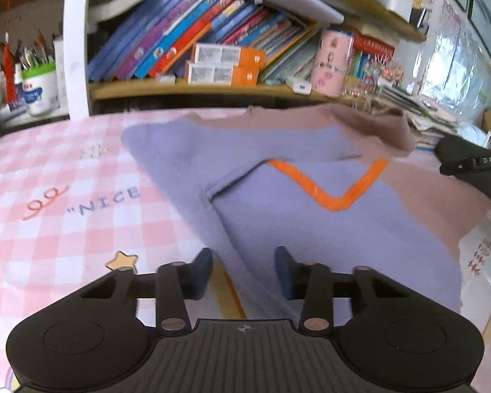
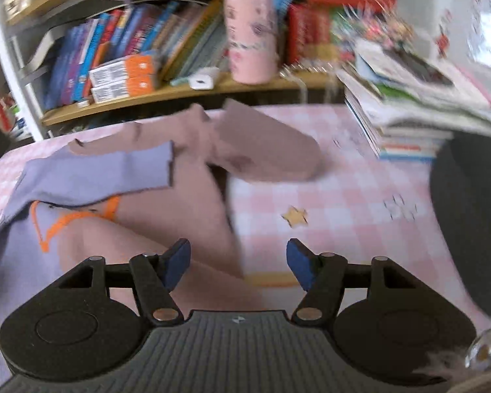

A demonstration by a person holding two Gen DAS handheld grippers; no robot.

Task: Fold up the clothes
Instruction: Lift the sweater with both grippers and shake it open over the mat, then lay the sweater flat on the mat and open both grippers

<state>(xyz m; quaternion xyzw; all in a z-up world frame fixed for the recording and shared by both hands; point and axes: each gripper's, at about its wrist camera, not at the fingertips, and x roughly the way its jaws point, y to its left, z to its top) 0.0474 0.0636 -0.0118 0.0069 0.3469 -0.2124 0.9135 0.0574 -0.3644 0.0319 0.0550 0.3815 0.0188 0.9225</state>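
- Nearest in the left wrist view, the left gripper [image 1: 244,270] has its jaws spread apart. The lavender hem edge of the sweater [image 1: 327,226] runs up between the pads, but they do not press on it, so nothing is pinched.
- In the right wrist view, the right gripper [image 2: 239,262] also stands spread, and wider. The sweater's mauve edge lies under the gap towards the left pad, and bare checked cloth shows towards the right pad; it holds nothing.
- The sweater is lavender and mauve with an orange V stripe [image 1: 330,190]. It lies on the worktop [image 1: 49,170], which is covered in pink check, and it fills the left wrist view from 6 o'clock up to 1 o'clock.
- By my reading, one fold is in: a lavender sleeve [image 2: 98,173] is laid across the chest, part-covering the stripe at 9 o'clock in the right wrist view.
- The mauve sleeve [image 2: 268,150] at 12 o'clock in that view looks only loosely turned, blurred and rumpled, so I judge that side unfinished.
- Still to do, as I see it: square up the mauve sleeve, then bring the hem up over the body. The task looks under halfway.
- Farthest off, a shelf of books [image 1: 186,42] and a pink cup [image 2: 250,39] stand behind the worktop, and a stack of papers [image 2: 409,111] sits at 2 o'clock, clear of the sweater.
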